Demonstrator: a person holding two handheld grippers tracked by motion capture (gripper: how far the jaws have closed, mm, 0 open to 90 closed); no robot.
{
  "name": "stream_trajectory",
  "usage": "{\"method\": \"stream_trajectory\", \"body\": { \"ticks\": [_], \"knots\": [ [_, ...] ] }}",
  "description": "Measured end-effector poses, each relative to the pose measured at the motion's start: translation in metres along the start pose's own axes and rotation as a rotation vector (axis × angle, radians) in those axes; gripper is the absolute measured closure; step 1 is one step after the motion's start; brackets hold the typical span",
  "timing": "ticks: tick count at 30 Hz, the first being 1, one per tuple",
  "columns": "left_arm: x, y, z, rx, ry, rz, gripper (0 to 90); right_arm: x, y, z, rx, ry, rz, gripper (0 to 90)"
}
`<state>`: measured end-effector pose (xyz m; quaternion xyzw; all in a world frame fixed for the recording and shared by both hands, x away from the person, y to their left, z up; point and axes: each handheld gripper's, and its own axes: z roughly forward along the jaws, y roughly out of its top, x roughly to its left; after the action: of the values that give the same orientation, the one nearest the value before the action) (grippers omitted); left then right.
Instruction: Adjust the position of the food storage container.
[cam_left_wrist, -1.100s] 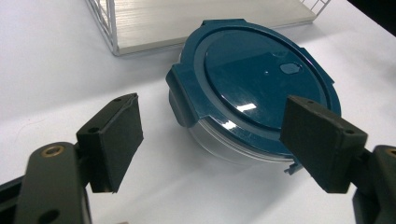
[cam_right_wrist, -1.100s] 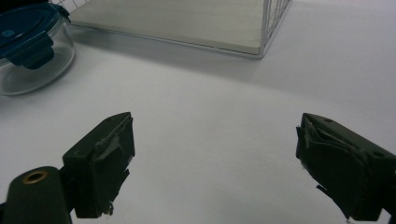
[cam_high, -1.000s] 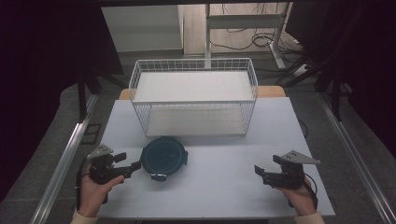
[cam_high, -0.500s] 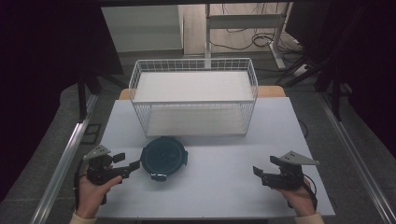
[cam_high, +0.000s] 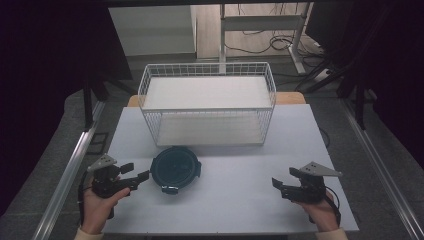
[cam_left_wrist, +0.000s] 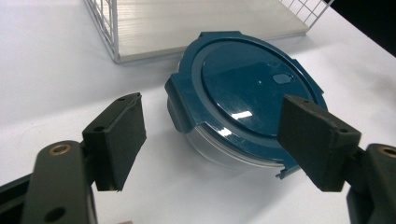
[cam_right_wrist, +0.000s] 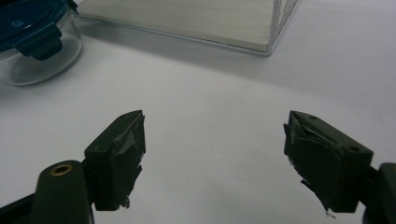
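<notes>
A round clear container with a dark blue clip-on lid (cam_high: 176, 169) (cam_left_wrist: 247, 88) stands on the white table, just in front of the wire basket. My left gripper (cam_high: 137, 171) (cam_left_wrist: 217, 135) is open at the container's left side, jaws pointing at it and spread about as wide as the lid, touching nothing. Over at the table's near right, my right gripper (cam_high: 281, 181) (cam_right_wrist: 215, 154) is open above bare tabletop, its pads (cam_right_wrist: 126, 154) worn and torn. In the right gripper view the container (cam_right_wrist: 32, 37) sits far off at the upper left.
A white wire basket (cam_high: 207, 107) (cam_left_wrist: 107, 28) (cam_right_wrist: 275, 28) with a pale floor stands at the table's back middle. The white tabletop (cam_high: 240, 185) stretches between the two grippers. Dark floor and metal rails run along both sides of the table.
</notes>
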<state>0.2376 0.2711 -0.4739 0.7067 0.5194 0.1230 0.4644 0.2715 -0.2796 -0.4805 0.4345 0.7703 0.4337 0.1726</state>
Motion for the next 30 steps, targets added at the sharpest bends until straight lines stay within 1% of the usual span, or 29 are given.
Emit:
{"method": "stream_trajectory", "body": {
  "ticks": [4,5,8,10,12,13,14,15,18,21,22,24,25,28,29,30],
  "knots": [
    [-0.002,0.004,-0.003,-0.01,-0.008,-0.003,24.5,-0.001,0.002,-0.001,-0.002,0.005,0.002,22.0],
    [-0.003,0.006,-0.003,-0.008,-0.019,-0.004,24.9,-0.001,0.002,-0.002,-0.006,0.006,0.003,22.0],
    [-0.003,0.009,-0.002,-0.009,-0.022,-0.009,26.1,-0.001,0.003,-0.003,-0.009,0.008,0.006,22.1],
    [-0.005,0.011,-0.002,-0.012,-0.016,-0.005,27.5,-0.001,0.004,-0.004,-0.011,0.009,0.005,22.1],
    [-0.01,0.018,-0.002,-0.014,-0.004,0.023,27.5,-0.001,0.004,-0.004,-0.012,0.006,0.004,22.1],
    [-0.011,0.02,-0.002,-0.017,-0.002,0.029,27.5,-0.001,0.004,-0.005,-0.013,0.004,0.006,22.1],
    [-0.011,0.02,-0.002,-0.017,-0.002,0.029,27.5,-0.001,0.004,-0.005,-0.013,0.004,0.006,22.1],
    [-0.013,0.025,-0.002,-0.021,-0.006,0.035,27.6,-0.002,0.005,-0.005,-0.016,0.001,0.007,22.1],
    [-0.014,0.03,0.0,-0.018,-0.008,0.039,27.9,-0.004,0.005,-0.006,-0.017,-0.002,0.01,22.1],
    [-0.012,0.035,0.007,-0.002,-0.006,0.035,28.8,-0.005,0.004,-0.006,-0.016,-0.004,0.017,22.2],
    [-0.009,0.037,0.01,0.004,0.0,0.031,29.7,-0.005,0.004,-0.005,-0.013,-0.005,0.015,22.1],
    [-0.007,0.039,0.011,0.004,0.001,0.03,32.7,-0.004,0.004,-0.005,-0.011,-0.005,0.012,22.1],
    [-0.003,0.041,0.012,-0.001,0.001,0.015,33.9,-0.004,0.003,-0.004,-0.008,-0.006,0.01,22.0],
    [0.0,0.044,0.014,-0.002,-0.001,0.005,38.0,-0.004,0.003,-0.003,-0.003,-0.008,0.009,22.0],
    [0.003,0.048,0.017,0.007,-0.001,0.001,39.8,-0.004,0.003,-0.002,0.0,-0.009,0.011,21.9],
    [0.003,0.048,0.017,0.007,-0.001,0.001,41.1,-0.004,0.003,-0.002,0.0,-0.009,0.011,21.9]
  ]
}}
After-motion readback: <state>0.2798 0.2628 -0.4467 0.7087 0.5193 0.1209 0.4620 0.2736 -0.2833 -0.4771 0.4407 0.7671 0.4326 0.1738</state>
